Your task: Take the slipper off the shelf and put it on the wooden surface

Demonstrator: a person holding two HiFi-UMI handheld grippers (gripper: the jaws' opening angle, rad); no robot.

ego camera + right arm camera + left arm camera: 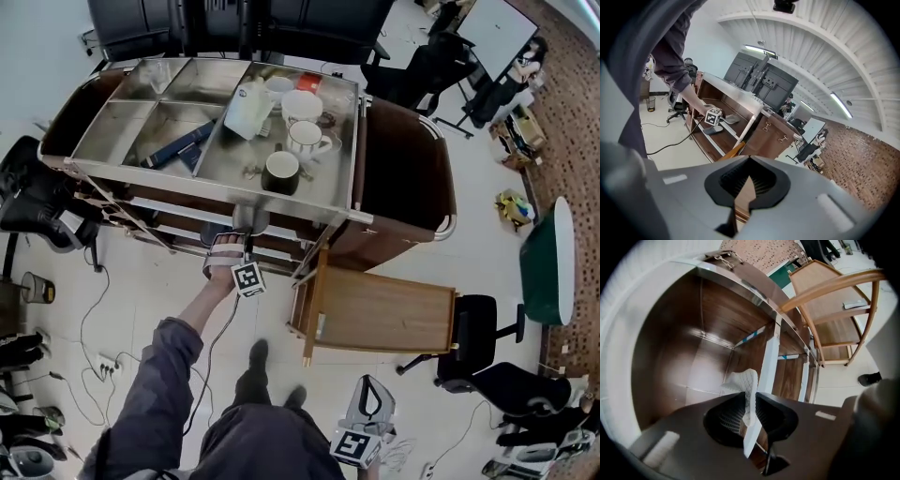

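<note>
A slipper with a striped strap lies on a lower board of the brown shelf unit. My left gripper reaches into that shelf, and its jaws press on a thin white mesh part of the slipper. In the left gripper view my left gripper has the mesh standing up between its pads. The wooden surface is a small wooden stand just right of the shelf, seen too as the wooden stand. My right gripper hangs low by the person's legs, shut and holding nothing.
The shelf's steel top carries mugs, a white jug and a blue tool. Cables trail on the floor at left. Office chairs stand at right. A second grey slipper lies on the shelf.
</note>
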